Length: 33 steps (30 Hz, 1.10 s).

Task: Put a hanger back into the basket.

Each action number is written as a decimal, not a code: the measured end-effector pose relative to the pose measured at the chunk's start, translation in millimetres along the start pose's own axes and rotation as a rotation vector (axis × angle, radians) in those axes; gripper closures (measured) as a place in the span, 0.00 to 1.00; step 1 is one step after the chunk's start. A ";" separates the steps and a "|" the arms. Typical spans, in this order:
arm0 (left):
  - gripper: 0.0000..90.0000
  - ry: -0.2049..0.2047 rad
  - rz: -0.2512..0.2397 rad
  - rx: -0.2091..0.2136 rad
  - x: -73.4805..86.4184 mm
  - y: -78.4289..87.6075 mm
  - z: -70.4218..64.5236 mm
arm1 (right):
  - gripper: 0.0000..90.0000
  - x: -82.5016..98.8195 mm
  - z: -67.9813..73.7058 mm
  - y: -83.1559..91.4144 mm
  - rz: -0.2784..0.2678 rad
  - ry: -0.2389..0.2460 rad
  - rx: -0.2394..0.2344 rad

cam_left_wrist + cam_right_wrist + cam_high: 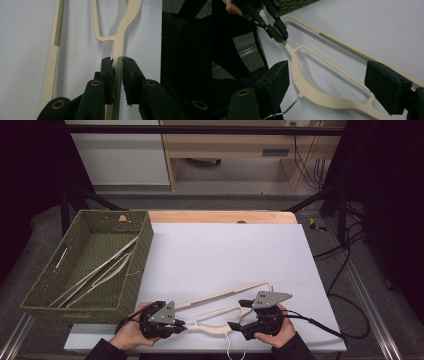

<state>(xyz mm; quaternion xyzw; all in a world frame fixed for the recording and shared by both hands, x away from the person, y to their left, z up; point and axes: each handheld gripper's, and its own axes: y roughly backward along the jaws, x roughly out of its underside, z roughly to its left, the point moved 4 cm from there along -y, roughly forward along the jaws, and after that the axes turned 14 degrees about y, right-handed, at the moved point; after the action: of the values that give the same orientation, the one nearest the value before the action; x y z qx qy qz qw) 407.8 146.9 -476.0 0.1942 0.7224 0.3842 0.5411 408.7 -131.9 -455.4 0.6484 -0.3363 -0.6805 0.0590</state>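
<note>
Lying flat at the near edge of the white surface (225, 250), a cream plastic clothes hanger (220, 312) stretched between the two hands, its thin wire hook (231, 347) pointing toward the person. The left tongs (181, 324) were clamped narrowly on the hanger's left end, where the notched strip showed pinched between the black pads (107, 72) in the left gripper view; no gap was left on either side of the plastic. The right tongs (239, 315) stood wide, one jaw on each side of the hanger's curved shoulder, and the right gripper view showed bare surface between each pad (277, 75) and the plastic, so nothing was gripped there. A black cable (320, 325) trailed off to the right from the right gripper. Farther back on the left, a green woven basket (142, 250) sat partly over the surface's edge, with more cream hangers (97, 272) lying slantwise inside it. Beyond the white sheet ran a strip of bare wooden board (220, 216).
</note>
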 end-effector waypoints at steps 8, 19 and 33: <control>0.88 0.027 -0.035 -0.027 -7.0 7.4 -4.2 | 0.26 -0.2 1.1 0.0 -0.005 0.000 -0.010; 0.88 0.045 -0.071 -0.038 -17.4 16.9 -12.9 | 0.29 -3.8 7.0 -10.6 0.016 0.040 -0.042; 0.88 0.059 -0.082 -0.052 -24.8 22.0 -20.1 | 0.48 -4.4 16.5 -36.1 0.122 0.135 -0.148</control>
<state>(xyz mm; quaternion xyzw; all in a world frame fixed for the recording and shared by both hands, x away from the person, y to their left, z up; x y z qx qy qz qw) 394.5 136.5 -441.2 0.1388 0.7351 0.3861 0.5398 407.0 -95.7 -472.1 0.6647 -0.3194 -0.6535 0.1706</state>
